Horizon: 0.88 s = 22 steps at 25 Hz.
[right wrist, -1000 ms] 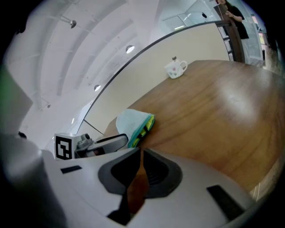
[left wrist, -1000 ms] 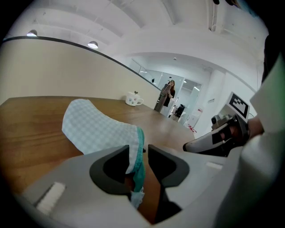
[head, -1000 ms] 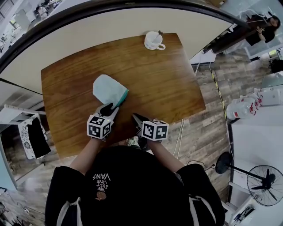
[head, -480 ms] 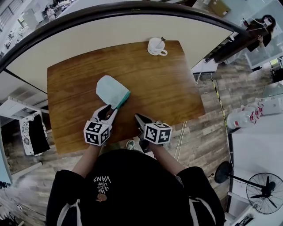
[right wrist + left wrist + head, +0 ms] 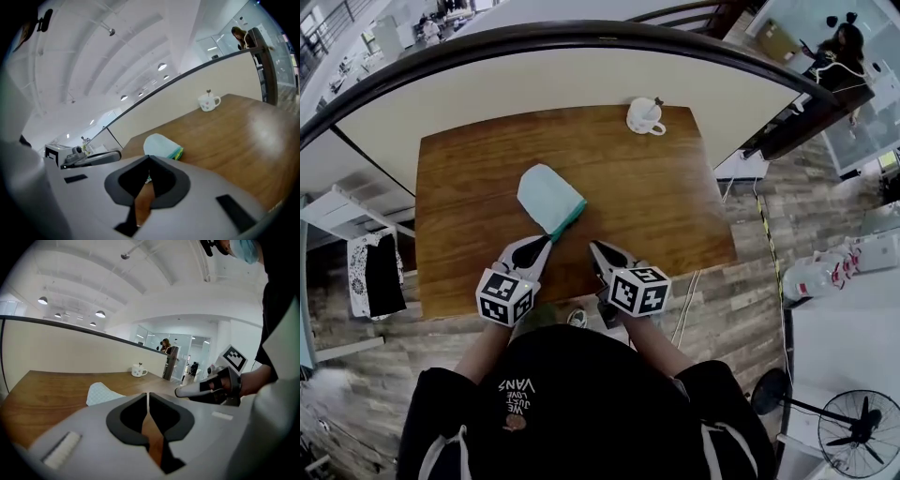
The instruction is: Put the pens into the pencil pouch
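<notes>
**Legible print: one shirt slogan, two coded cubes**

Head view only; nothing can be read in either gripper view.

- Shirt [image 5: 581, 394], black, on the person just off the table's [image 5: 675, 206] near edge. White chest print [image 5: 515, 385], seen inverted from the camera. The largest word reads "VANS". Smaller words beside it look like "LOVE", "JUST" and "WE", which are less certain.
- A small orange-brown emblem [image 5: 515, 418] sits next to the words, farther from the table. Too small to read.
- Left cube [image 5: 504, 296] and right cube [image 5: 638, 290], at the table's near edge. Black-and-white square code markers on the visible faces, patterns only.
</notes>
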Motion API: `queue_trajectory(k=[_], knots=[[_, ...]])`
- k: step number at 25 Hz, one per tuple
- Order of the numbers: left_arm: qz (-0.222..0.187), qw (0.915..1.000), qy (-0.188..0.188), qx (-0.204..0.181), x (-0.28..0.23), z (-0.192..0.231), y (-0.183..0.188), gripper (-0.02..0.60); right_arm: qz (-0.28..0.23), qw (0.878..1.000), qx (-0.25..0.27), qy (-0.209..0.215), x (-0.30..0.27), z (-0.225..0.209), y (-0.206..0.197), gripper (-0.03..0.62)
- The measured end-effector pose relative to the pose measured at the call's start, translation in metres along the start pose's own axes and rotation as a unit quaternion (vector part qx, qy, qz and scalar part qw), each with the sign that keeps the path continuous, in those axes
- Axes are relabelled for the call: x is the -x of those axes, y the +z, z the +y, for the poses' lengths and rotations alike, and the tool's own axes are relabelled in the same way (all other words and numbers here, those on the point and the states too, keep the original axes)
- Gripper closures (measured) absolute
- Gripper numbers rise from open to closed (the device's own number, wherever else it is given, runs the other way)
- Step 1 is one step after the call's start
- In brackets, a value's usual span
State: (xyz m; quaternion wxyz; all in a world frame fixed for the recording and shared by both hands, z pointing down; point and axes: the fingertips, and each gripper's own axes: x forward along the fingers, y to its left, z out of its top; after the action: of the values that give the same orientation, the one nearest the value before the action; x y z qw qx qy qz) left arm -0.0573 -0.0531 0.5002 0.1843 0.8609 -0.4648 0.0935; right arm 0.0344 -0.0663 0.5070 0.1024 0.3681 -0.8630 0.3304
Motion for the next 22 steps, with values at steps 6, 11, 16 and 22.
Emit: queue_trajectory(k=[6, 11, 16, 22], knots=[[0.004, 0.9998, 0.017, -0.013, 0.019, -0.010, -0.002, 0.569, -0.005, 0.999, 0.034, -0.004, 0.007, 0.010, 0.002, 0.580], [0.002, 0.9997, 0.020, -0.012, 0.029, -0.021, -0.007, 0.571, 0.005, 0.998, 0.055, -0.009, 0.013, 0.014, -0.005, 0.582], [0.002, 0.9996, 0.021, -0.020, 0.035, -0.025, -0.010, 0.571, 0.018, 0.997, 0.073, -0.011, 0.010, 0.022, -0.012, 0.582], [-0.001, 0.9994, 0.023, -0.025, 0.038, -0.029, -0.009, 0.571, 0.019, 0.996, 0.083, -0.008, 0.011, 0.027, -0.014, 0.582]])
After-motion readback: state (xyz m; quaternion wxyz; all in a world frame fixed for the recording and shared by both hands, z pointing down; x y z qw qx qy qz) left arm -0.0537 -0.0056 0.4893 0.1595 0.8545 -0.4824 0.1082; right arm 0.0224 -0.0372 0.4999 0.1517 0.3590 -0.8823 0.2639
